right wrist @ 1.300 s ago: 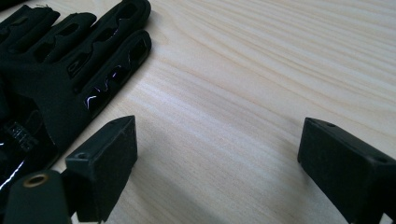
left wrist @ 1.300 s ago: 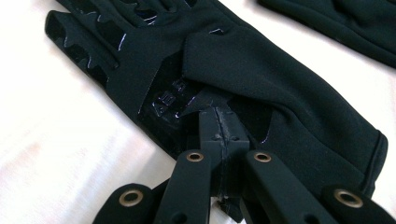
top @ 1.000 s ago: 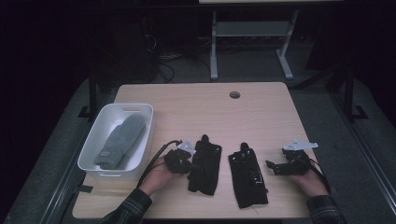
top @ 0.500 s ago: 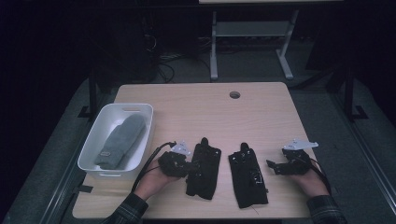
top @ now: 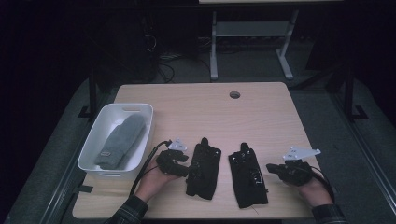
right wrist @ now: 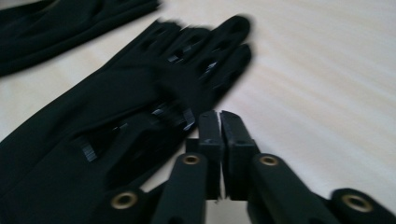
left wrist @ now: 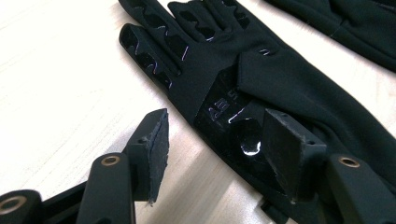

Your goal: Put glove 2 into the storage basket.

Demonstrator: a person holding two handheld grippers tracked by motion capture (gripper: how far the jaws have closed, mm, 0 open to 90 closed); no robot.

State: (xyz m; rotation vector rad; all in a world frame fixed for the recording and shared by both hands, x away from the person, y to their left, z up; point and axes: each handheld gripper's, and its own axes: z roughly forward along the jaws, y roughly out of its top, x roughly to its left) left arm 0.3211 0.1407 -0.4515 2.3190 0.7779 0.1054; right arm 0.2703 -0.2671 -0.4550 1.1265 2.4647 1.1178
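Looking down from the high view, we see two black gloves lying side by side on the wooden table (top: pixel 261 116), low in the frame: the left glove (top: pixel 203 169) just right of our left gripper (top: pixel 180 169), the right glove (top: pixel 248 178) just left of our right gripper (top: pixel 273 168). At the left edge sits a white bin (top: pixel 140 112) with a grey mitten (top: pixel 121 142) inside.

Our left gripper view adds what that view cannot resolve: the jaws have just been opening and now stand released, one pad (left wrist: pixel 158 147) over bare wood, the other above the glove's glossy printed palm patch (left wrist: pixel 224 116), pressing nothing.

Our right gripper view, somewhat blurred, shows the jaws having just closed, clenched pad to pad with nothing between them, beside the right glove's edge at frame centre.
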